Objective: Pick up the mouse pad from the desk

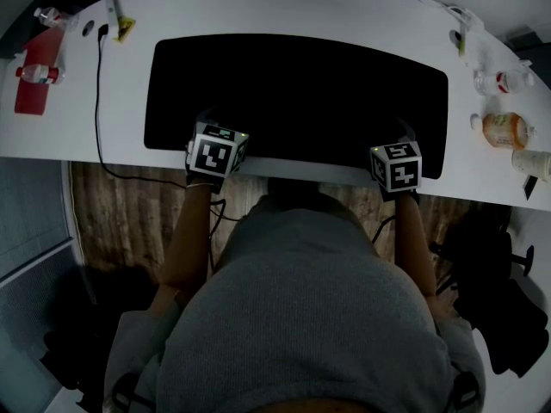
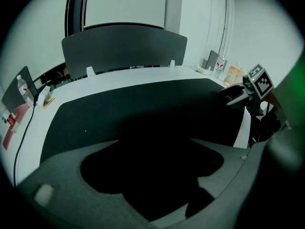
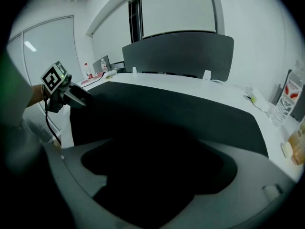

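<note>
Mouse pad [image 1: 297,93] flat on desk [image 1: 258,7], not lifted. Left gripper [image 1: 212,134] and right gripper [image 1: 402,143] over near edge, jaws wide apart, nothing clamped. Remaining: grip, lift.

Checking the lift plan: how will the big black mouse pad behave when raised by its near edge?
The large, thin black mouse pad lies flat, so it probably flops and sags between the left gripper and right gripper. Spanning much of the white desk, it is likely light but unwieldy.
</note>
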A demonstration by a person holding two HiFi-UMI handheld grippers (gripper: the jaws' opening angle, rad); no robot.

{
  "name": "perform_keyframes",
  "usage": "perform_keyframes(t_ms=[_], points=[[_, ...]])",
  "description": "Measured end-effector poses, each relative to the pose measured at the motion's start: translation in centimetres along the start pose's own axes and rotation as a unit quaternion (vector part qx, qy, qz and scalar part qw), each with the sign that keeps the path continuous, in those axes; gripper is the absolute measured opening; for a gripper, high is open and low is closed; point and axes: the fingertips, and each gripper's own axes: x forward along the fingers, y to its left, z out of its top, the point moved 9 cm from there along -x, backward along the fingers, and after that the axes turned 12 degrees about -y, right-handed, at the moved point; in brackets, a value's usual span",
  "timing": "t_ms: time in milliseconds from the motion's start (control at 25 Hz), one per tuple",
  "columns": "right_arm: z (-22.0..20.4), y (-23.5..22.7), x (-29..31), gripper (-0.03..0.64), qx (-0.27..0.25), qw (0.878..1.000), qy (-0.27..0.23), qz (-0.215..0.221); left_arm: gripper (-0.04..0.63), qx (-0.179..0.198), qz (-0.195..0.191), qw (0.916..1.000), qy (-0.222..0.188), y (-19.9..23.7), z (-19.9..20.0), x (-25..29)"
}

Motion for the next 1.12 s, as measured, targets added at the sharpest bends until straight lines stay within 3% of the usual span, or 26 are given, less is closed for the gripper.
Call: perform_keyframes(t_ms=[480,640,680,720,760,920,1120], points=[[0.0,0.3,-0.1,0.448,0.004,1.000,-0.006,-0.013,0.353,-0.006,0.005,0.9999,0.011,-0.5,-0.4,0.0],[0.1,0.6,-0.2,0.428,0.012,1.000,-0.010,-0.021,0.296,-0.018,0.011,0.9997,-0.009,-1.1,-0.1,0.0],[0.2,0.8,-0.2,0.411,0.019,0.999,-0.015,-0.028,0.193,-0.037,0.011,0.9990,-0.022,-1.5,0.0,0.0],[0.2,1.0,-0.2,0.337,0.025,0.999,-0.021,-0.035,0.039,-0.060,0.009,0.9975,-0.037,-2.0,0.1,0.1],[0.3,1.2,-0.1,0.323,0.029,0.998,-0.027,-0.041,0.026,-0.077,0.006,0.9958,-0.050,-2.6,0.2,0.2],[0.3,1.4,0.0,0.267,0.034,0.998,-0.039,-0.046,0.028,-0.082,-0.013,0.9949,-0.058,-3.5,0.3,0.7],[0.2,1.6,-0.3,0.083,0.021,0.998,-0.039,-0.050,0.029,-0.088,-0.011,0.9944,-0.057,-3.5,0.4,0.6]])
